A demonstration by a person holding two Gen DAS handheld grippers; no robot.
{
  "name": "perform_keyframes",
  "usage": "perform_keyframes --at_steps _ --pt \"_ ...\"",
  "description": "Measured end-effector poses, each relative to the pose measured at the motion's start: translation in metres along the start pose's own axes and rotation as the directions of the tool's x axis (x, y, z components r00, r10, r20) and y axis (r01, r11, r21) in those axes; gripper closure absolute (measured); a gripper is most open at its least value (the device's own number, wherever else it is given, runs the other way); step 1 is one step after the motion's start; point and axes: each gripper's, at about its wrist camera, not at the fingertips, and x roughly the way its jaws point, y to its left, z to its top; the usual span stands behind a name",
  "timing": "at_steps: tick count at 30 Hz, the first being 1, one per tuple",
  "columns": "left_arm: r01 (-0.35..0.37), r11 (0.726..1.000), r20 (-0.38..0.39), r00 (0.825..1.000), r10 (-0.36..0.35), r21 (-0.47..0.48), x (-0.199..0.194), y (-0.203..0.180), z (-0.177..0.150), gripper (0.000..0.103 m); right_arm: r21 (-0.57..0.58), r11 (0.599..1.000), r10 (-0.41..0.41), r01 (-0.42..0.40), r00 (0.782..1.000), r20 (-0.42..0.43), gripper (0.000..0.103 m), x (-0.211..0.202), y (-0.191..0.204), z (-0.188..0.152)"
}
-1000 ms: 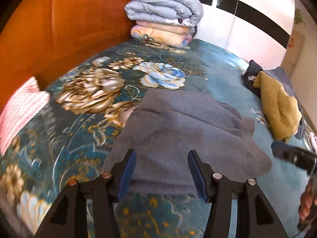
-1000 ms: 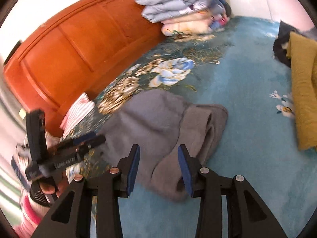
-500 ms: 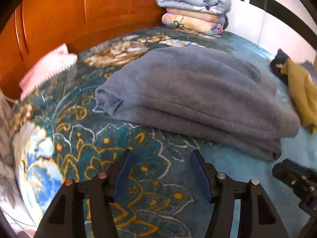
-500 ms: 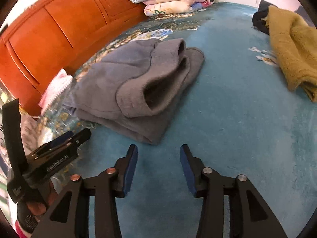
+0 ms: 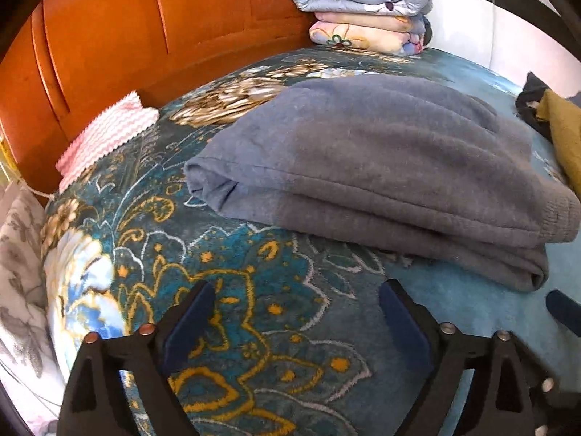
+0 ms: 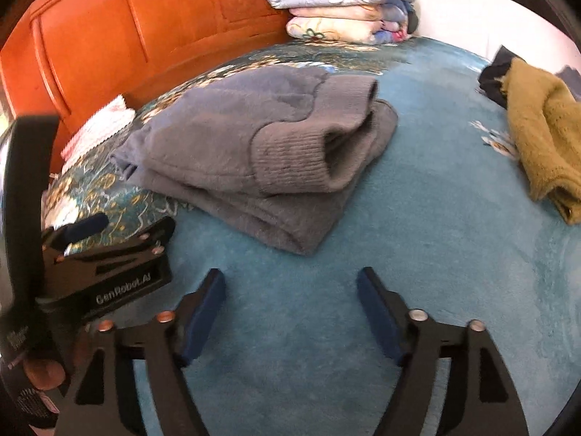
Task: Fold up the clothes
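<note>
Gray sweater [image 5: 366,152] folded on the bed [image 5: 254,290], long way left to right, cuff end to the right. Left gripper [image 5: 296,312] and right gripper [image 6: 290,301] spread wide, holding nothing, near it.

Bed w/ teal floral cover [image 6: 417,218]: folded grey sweater [image 6: 254,138], mustard garment [image 6: 537,138], blanket stack [image 5: 363,7].

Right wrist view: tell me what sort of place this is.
Most likely a bedroom: a wooden headboard, a floral bedspread and stacked quilts, with a folded grey sweater on top.
</note>
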Motion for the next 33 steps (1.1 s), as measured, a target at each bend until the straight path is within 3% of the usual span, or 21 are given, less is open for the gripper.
perform_keyframes --at_steps 6,33 --pt "0.031 0.999 -0.013 0.999 -0.032 -0.021 0.003 0.004 0.001 0.000 -0.041 0.998 -0.043 0.043 0.999 -0.014 0.016 0.004 0.008 0.000" --pt "0.053 0.998 -0.020 0.998 -0.053 -0.035 0.002 0.007 0.003 0.000 -0.065 0.996 -0.060 0.058 0.998 -0.031 0.006 0.004 0.010 -0.006"
